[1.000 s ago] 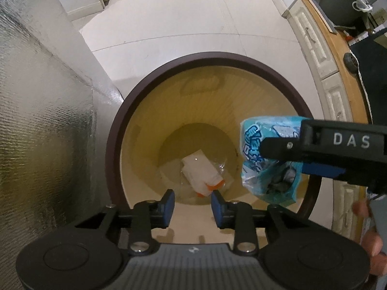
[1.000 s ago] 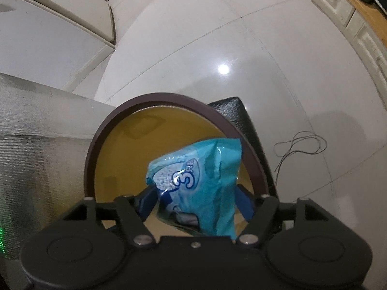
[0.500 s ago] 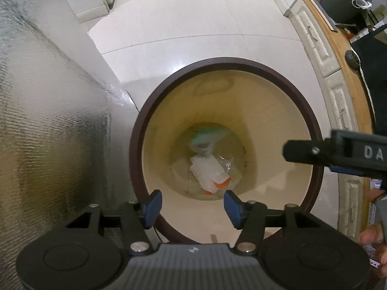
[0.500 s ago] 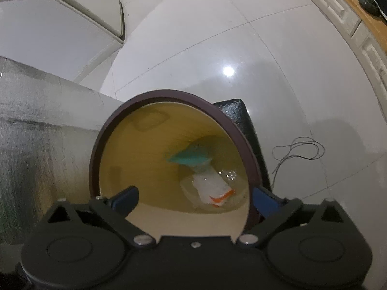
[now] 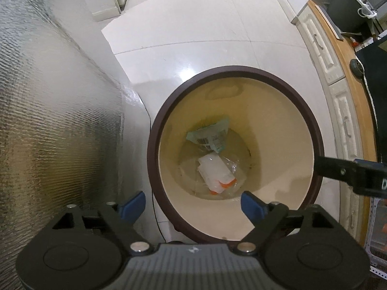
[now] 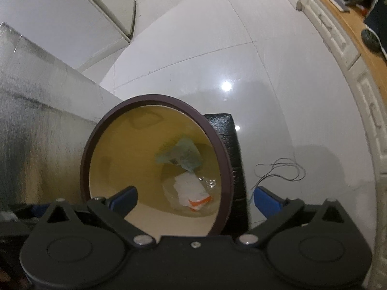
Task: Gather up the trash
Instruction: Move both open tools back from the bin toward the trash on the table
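Down at the bottom of the bin [image 5: 266, 111], centre of the left wrist view: a teal wrapper [image 5: 210, 135] lying against the far wall, and just below it a white packet with an orange strip [image 5: 216, 172] on crinkled clear film. Same pair lower centre in the right wrist view, teal wrapper [image 6: 180, 155] above white packet [image 6: 191, 191]. Both clear of any pads, so dropped and done with.

Left gripper [image 5: 193, 204] at the bottom of its frame, above the bin's near rim, jaws opening and nothing between them. Right gripper [image 6: 196, 197] at the bottom of its own frame, spread as wide as it goes, empty too (its dark finger also pokes in at the right edge of the left view).

Step in hand, by the look of it: release over, both tools free above the bin. Next move likely calls for turning away to look for more litter; none visible on the pale tiled floor [image 6: 217, 48], only a loose thin wire [image 6: 278, 171] right of the bin, beyond a black block [image 6: 229, 145] standing against the bin's side.
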### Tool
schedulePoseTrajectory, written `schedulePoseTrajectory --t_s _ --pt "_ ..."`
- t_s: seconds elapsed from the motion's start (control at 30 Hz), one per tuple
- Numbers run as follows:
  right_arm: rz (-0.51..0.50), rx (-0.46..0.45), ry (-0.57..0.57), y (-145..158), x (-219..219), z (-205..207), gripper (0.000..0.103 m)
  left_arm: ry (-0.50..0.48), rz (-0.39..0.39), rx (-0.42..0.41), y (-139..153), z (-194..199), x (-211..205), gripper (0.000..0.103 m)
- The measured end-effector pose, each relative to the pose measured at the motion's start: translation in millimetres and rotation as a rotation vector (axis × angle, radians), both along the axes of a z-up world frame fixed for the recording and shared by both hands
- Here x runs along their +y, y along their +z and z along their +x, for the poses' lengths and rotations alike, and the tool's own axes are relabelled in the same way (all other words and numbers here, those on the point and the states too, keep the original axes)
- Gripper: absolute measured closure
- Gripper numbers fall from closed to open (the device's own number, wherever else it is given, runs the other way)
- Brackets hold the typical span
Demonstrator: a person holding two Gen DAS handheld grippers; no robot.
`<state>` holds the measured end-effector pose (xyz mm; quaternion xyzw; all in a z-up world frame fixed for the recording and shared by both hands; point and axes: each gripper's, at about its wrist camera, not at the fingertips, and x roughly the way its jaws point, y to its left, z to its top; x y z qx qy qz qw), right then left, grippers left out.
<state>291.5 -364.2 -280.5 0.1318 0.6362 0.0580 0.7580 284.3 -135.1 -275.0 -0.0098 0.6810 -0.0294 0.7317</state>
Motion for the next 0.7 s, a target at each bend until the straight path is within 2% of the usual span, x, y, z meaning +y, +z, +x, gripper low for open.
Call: schedulePoseTrajectory --t_s 0.27,0.7 --pt "-0.048 -0.018 0.018 13 -5 -15 0.0 0.02 0.008 -0.013 12 -9 8 0.001" --pt "-0.08 -0.055 0.038 41 -8 -40 0.0 0.049 -0.002 -0.044 38 -33 18 0.0"
